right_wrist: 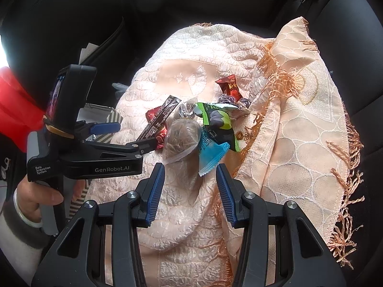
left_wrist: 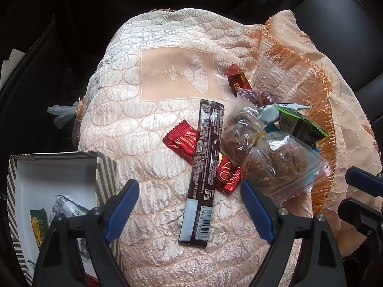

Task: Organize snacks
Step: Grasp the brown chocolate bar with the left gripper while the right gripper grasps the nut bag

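Black plastic left gripper (right_wrist: 130,135) marked "GenRobot.AI", ribbed blue pads (right_wrist: 106,127), silver screws; bare-skinned left hand (right_wrist: 36,197) wearing a pale bangle (right_wrist: 24,215), grey sleeve (right_wrist: 16,234).

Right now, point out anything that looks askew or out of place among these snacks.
The long dark-brown stick sachet lies across two red foil wrappers. The loose packets sit heaped together on the peach quilted cloth, outside the striped cardboard box.

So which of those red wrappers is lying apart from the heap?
The far red wrapper, at the pile's back edge; the other two lie under the long brown stick.
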{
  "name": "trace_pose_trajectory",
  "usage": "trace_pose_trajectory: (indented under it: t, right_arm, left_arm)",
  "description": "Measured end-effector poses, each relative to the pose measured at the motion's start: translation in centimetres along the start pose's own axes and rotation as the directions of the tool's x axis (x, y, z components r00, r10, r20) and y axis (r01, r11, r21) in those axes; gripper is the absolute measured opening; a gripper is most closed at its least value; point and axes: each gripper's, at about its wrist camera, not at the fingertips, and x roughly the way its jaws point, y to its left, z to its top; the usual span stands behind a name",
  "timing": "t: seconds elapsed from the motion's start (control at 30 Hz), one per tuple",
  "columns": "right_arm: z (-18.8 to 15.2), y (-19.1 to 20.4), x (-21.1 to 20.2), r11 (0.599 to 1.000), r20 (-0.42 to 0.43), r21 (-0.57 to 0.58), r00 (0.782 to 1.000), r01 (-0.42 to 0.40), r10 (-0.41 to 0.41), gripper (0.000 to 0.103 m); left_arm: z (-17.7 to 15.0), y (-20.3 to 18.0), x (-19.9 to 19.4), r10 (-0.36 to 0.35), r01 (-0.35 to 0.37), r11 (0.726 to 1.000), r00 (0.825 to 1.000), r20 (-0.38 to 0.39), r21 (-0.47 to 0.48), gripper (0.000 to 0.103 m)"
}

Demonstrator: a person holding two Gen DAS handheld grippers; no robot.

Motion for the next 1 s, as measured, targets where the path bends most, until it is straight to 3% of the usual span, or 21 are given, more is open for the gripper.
trace_pose_trajectory:
  t: [0.07,0.13,0.2,0.27,0.53,0.63,0.67,0.73,0.93,0.97,1.0]
  right_arm:
    - [0.0,-0.1,-0.1,1.0,0.005,0.005,1.0,-0.002,0.002,0.044]
    - [0.1,-0.2,-0.2,1.0,0.007,0.009,1.0,-0.002,0.002,0.044]
    - [0.2,-0.2,-0.2,1.0,0.006,0.008,1.0,0.001,-0.001,0.044]
    - [0.2,-0.1,-0.1,1.0,0.007,0.005,1.0,0.003,-0.003,0.044]
    - [1.7,1.2,0.4,0.999,-0.005,-0.033,1.0,-0.007,0.007,0.044]
    - [2.4,1.9,1.5,0.998,-0.028,-0.059,0.999,0.021,-0.023,0.044]
    - [2.6,2.1,2.0,0.998,-0.035,-0.064,0.999,0.027,-0.03,0.045]
    - [3.2,2.4,3.2,0.997,-0.063,-0.068,0.997,0.031,-0.035,0.059]
    - [4.2,2.0,6.6,1.0,-0.121,-0.01,0.993,-0.01,0.009,0.059]
    - [4.2,1.9,7.1,1.0,-0.122,-0.005,0.992,-0.016,0.016,0.057]
    - [4.1,1.8,7.4,1.0,-0.122,-0.004,0.993,-0.013,0.012,0.039]
  left_arm:
    - [0.0,0.0,0.3,-0.003,0.003,1.0,1.0,-0.016,0.002,0.059]
    - [-0.1,0.0,0.8,-0.011,0.011,1.0,0.999,-0.039,0.001,0.043]
    - [-0.2,-0.2,0.9,-0.001,0.001,1.0,1.0,-0.029,0.008,0.037]
    - [-0.3,-0.3,0.8,0.007,-0.006,1.0,1.0,-0.026,0.016,0.025]
    - [-0.7,0.6,-0.8,0.05,-0.05,0.998,0.999,0.003,-0.031,0.025]
    - [-1.1,0.8,-1.5,0.05,-0.05,0.998,0.999,0.012,-0.035,0.025]
    - [-1.3,0.8,-1.6,0.048,-0.048,0.998,0.999,0.014,-0.037,0.025]
    - [-1.6,0.8,-1.7,0.052,-0.051,0.998,0.999,0.009,-0.041,0.025]
    - [-2.4,0.8,-1.4,0.045,-0.045,0.998,0.999,-0.005,-0.044,0.025]
    - [-2.4,0.9,-1.4,0.045,-0.045,0.998,0.999,-0.005,-0.049,0.025]
    - [-2.5,1.0,-1.4,0.046,-0.046,0.998,0.999,-0.006,-0.052,0.025]
